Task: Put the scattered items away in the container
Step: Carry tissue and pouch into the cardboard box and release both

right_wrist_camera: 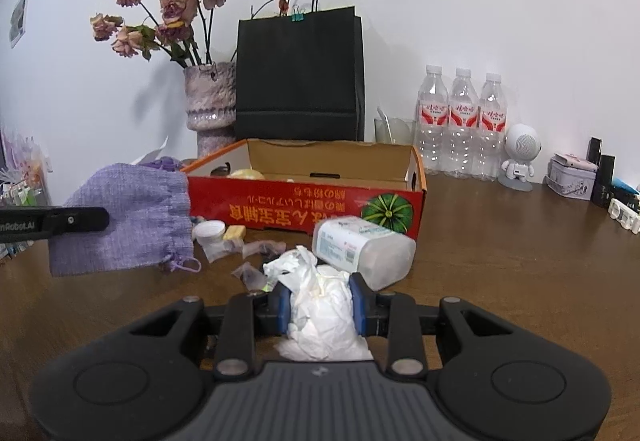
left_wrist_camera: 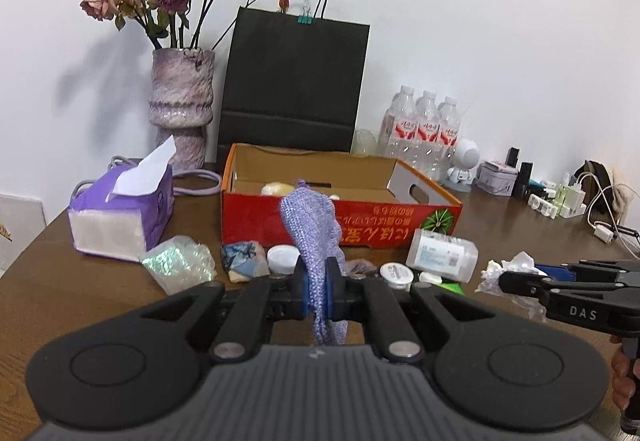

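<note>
My left gripper (left_wrist_camera: 318,273) is shut on a purple woven drawstring pouch (left_wrist_camera: 312,229), held up in front of the red and orange cardboard box (left_wrist_camera: 352,225); the pouch also shows in the right wrist view (right_wrist_camera: 132,217). My right gripper (right_wrist_camera: 318,299) is shut on crumpled white tissue (right_wrist_camera: 320,305), low over the table in front of the box (right_wrist_camera: 280,209). A clear plastic bottle (right_wrist_camera: 360,249) lies on its side just beyond it. A yellowish item (left_wrist_camera: 276,188) lies inside the box.
On the table before the box lie a white lid (left_wrist_camera: 282,259), a small round tin (left_wrist_camera: 396,275), a shiny plastic wrap (left_wrist_camera: 180,265) and small packets (right_wrist_camera: 256,273). A purple tissue pack (left_wrist_camera: 120,217), flower vase (left_wrist_camera: 180,113), black paper bag (left_wrist_camera: 292,81) and water bottles (right_wrist_camera: 460,121) stand around.
</note>
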A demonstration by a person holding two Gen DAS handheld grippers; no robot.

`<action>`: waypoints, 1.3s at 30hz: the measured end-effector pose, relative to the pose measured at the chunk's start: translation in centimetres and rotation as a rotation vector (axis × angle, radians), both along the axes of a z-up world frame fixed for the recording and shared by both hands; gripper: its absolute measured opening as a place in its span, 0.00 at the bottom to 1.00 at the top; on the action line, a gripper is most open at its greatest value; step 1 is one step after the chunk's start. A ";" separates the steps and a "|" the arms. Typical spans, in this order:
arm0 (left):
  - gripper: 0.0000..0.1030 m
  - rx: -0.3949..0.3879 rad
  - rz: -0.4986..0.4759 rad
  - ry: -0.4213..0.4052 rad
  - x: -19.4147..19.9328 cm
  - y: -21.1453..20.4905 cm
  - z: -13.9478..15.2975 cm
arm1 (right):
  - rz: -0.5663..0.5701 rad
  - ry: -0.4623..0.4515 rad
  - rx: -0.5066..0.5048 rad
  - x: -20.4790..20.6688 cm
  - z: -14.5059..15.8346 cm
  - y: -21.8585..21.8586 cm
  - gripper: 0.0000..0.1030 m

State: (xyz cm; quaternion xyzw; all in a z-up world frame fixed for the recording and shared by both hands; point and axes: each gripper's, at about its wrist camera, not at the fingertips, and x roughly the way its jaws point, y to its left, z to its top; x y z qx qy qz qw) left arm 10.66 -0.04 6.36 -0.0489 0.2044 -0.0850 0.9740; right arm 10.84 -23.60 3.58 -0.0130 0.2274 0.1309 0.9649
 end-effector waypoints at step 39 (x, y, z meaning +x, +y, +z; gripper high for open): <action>0.27 -0.158 0.186 0.108 22.2 -2.2 -0.3 | -0.114 0.063 0.074 22.8 2.1 2.2 0.41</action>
